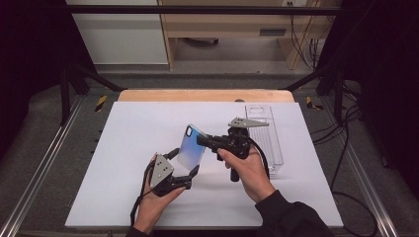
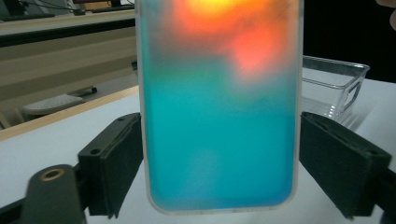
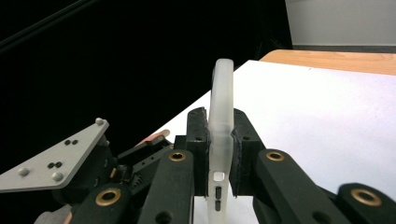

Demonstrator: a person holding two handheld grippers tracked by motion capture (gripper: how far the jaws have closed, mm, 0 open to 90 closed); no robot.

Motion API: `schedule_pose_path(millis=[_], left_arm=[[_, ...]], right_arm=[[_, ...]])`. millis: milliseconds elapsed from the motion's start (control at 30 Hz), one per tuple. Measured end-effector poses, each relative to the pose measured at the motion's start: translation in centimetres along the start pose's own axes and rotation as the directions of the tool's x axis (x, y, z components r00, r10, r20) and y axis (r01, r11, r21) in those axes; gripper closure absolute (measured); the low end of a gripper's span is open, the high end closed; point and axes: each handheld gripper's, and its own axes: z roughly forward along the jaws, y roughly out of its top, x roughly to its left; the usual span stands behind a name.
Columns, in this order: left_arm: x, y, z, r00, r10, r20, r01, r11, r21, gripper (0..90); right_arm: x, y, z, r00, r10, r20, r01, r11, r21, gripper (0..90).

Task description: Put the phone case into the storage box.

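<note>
A translucent phone case (image 1: 190, 147), blue-teal fading to orange at one end, is held upright above the white mat. My right gripper (image 1: 200, 139) is shut on its side edge, and in the right gripper view the two pads pinch the frosted case (image 3: 220, 107) edge-on, my right gripper (image 3: 219, 121). My left gripper (image 1: 184, 163) is below it, jaws spread. In the left gripper view the case (image 2: 219, 116) stands between the two pads of my left gripper (image 2: 219, 158), each pad close beside a long edge. The left gripper's grey plate (image 3: 60, 158) shows at lower left.
A clear plastic box (image 1: 267, 143) lies on the right side of the white mat (image 1: 123, 148), behind my right hand; it is also in the left gripper view (image 2: 336, 84). A wooden table edge (image 1: 197, 95) runs along the back. Metal rails flank the table.
</note>
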Motion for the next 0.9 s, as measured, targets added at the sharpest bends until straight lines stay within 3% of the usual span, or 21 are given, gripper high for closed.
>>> schedule_pose_path(millis=[467, 667, 900], left_arm=[[0.5, -0.3, -0.6, 0.9984, -0.054, 0.02, 0.054, 0.9985, 0.007, 3.2], [1.2, -0.8, -2.0, 0.9983, -0.058, 0.004, 0.058, 0.9982, 0.014, 3.2], [1.9, -1.8, -4.2, 0.9957, -0.089, -0.026, 0.089, 0.9958, 0.021, 2.9]], right_arm=[[-1.5, 1.8, 0.1, 0.992, -0.095, 0.083, 0.087, 0.992, 0.096, 81.0], [-2.1, 3.1, -0.4, 0.9839, -0.143, 0.107, 0.131, 0.984, 0.117, 81.0], [-3.0, 5.0, -1.6, 0.9705, -0.194, 0.143, 0.178, 0.977, 0.116, 81.0]])
